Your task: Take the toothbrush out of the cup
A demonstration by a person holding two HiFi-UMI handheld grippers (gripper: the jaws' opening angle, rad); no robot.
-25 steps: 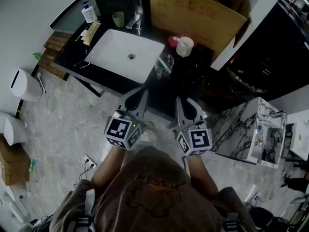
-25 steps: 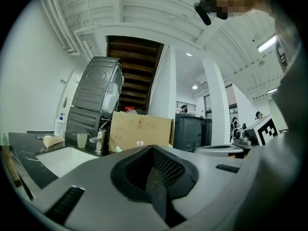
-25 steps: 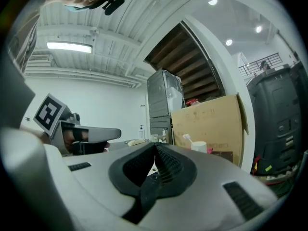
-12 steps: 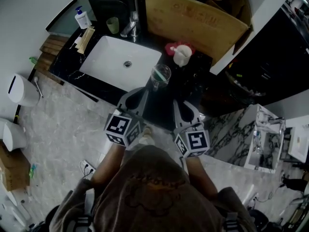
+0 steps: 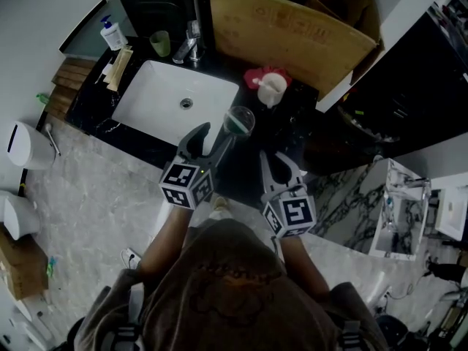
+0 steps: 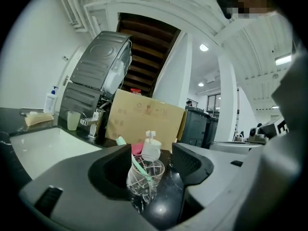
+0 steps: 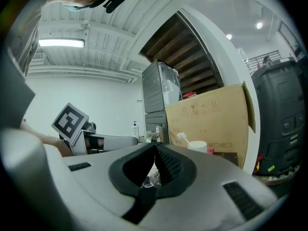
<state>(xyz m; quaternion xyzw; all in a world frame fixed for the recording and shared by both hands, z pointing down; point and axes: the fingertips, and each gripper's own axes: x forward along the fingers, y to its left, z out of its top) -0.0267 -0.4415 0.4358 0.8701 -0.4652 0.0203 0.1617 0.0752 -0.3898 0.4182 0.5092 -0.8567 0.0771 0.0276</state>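
From the head view, we see the left gripper (image 5: 218,131) with its jaws spread wide, having just been opening. The clear cup (image 5: 238,120) stands on the black counter (image 5: 300,123) at about 1 o'clock from the jaw tips, close to the right-hand jaw. The green toothbrush (image 5: 232,127) sits inside it. The white sink (image 5: 175,101) lies at 9 o'clock of the cup, and a white mug (image 5: 271,88) at 1 o'clock of it, with a cardboard box (image 5: 292,28) beyond. The right gripper (image 5: 266,156) hangs at 5 o'clock of the cup, well short of it, jaws pressed together.

In the left gripper view, we find the left gripper (image 6: 151,166) released. The clear cup (image 6: 144,177) stands in the gap between the two pads, and neither pad presses on it. The toothbrush (image 6: 137,162) leans inside the cup, its head pointing towards 11 o'clock above the rim. The white mug (image 6: 150,149) stands just behind at 12 o'clock, with the cardboard box (image 6: 144,119) behind that and the sink (image 6: 43,143) at 9 o'clock.

In the right gripper view, we see the right gripper (image 7: 155,150) clenched on nothing, pads meeting. The white mug (image 7: 197,146) shows at 2 o'clock of the tips and the cardboard box (image 7: 207,114) above it.
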